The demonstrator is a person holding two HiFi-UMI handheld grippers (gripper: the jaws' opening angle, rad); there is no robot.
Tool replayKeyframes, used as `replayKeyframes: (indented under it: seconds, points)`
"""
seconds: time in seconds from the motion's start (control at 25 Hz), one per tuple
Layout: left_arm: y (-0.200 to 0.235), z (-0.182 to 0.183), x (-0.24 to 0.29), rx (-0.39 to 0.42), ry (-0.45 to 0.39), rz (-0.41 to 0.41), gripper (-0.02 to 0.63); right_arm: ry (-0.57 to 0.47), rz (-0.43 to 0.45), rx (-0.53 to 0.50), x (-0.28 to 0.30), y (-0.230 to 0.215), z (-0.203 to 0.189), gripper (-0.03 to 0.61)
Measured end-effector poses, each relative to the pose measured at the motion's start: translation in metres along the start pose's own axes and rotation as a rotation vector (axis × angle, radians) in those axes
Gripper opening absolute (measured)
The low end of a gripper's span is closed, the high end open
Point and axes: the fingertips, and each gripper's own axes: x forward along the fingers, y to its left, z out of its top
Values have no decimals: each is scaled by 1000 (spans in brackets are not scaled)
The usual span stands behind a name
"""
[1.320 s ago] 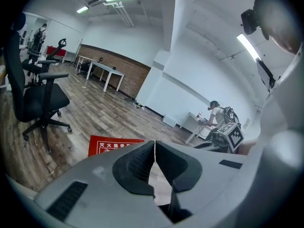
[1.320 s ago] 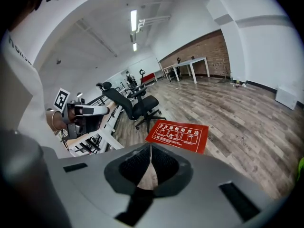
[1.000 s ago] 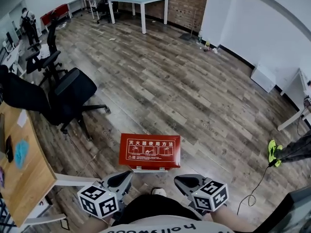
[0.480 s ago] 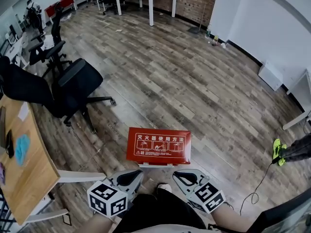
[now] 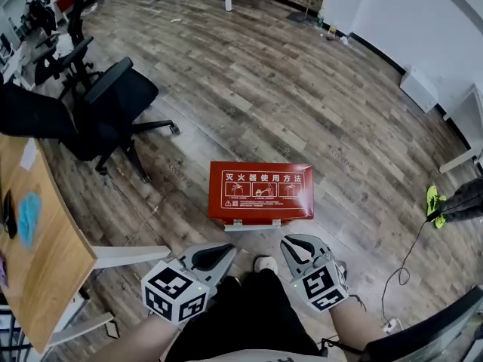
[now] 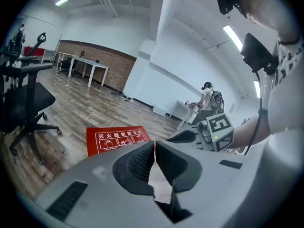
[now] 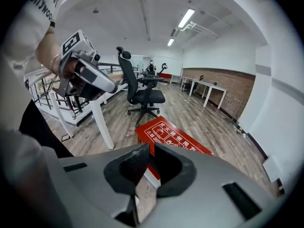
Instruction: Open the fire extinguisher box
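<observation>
The left gripper (image 5: 219, 253) and right gripper (image 5: 296, 246), fingers closed on nothing, have sunk nearer the red fire extinguisher box (image 5: 261, 191) lying shut on the floor (image 5: 302, 89) just ahead, so opening is still to begin.

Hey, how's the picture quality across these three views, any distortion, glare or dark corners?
Head view: strong fisheye bend, floorboards curve toward the edges, and a pale sheen sits on the right end of the red box. Left gripper view: round frame with black corners, ceiling lights blown white. Right gripper view: same dark corners, bright strip lights.
</observation>
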Motion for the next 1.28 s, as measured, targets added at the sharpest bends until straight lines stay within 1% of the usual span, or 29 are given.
replayKeyframes:
  seconds: [0.08,0.12,0.16,0.2,0.28,0.36,0.6,0.76,1.0,1.12,1.28]
  points:
    - [5,-11,-5,-18,-9,-6,14,20,2,-7,10,9,-9,22]
    - [9,-17,-7,-28,-11,-1,14,28,11,-5,16,14,-13,52]
    - [14,-22,-9,-40,-14,8,14,34,19,-2,22,18,-17,114]
    - [19,-27,-10,-52,-17,17,14,36,25,1,28,21,-20,141]
    - [26,-36,-12,-75,-24,31,14,38,22,-2,40,24,-25,141]
    - [32,-44,-12,-88,-34,39,14,49,2,-31,52,22,-32,141]
    - [59,-66,-1,-138,-96,47,14,94,-53,-179,97,10,-54,152]
    - [79,-80,8,-169,-127,62,14,118,-113,-285,125,-4,-67,153]
    - [104,-114,17,-197,-110,103,14,168,-188,-476,158,-9,-88,161]
    - [110,-122,25,-214,-101,111,14,196,-216,-539,168,-10,-95,161]
    - [115,-131,30,-230,-100,109,14,194,-319,-654,176,-13,-91,161]
